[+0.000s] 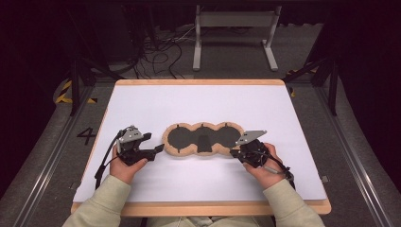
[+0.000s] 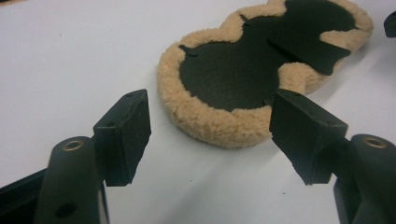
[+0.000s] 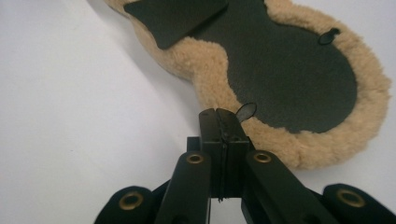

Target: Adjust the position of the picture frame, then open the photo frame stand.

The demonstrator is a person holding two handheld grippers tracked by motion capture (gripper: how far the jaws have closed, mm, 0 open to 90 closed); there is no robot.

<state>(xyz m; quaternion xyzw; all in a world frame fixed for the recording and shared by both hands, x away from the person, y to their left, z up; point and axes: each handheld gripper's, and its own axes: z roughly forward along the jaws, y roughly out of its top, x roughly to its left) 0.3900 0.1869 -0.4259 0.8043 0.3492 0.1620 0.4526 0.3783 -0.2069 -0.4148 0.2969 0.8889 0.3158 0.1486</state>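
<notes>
Left gripper (image 1: 158, 149), jaws wide, faced the left end of the fleece-edged pad (image 1: 203, 139), which lay flat at mid-counter (image 1: 142, 104) with its long axis running left-right, while the right gripper (image 1: 233, 152), jaws closed empty, sat just beside its right end.
</notes>
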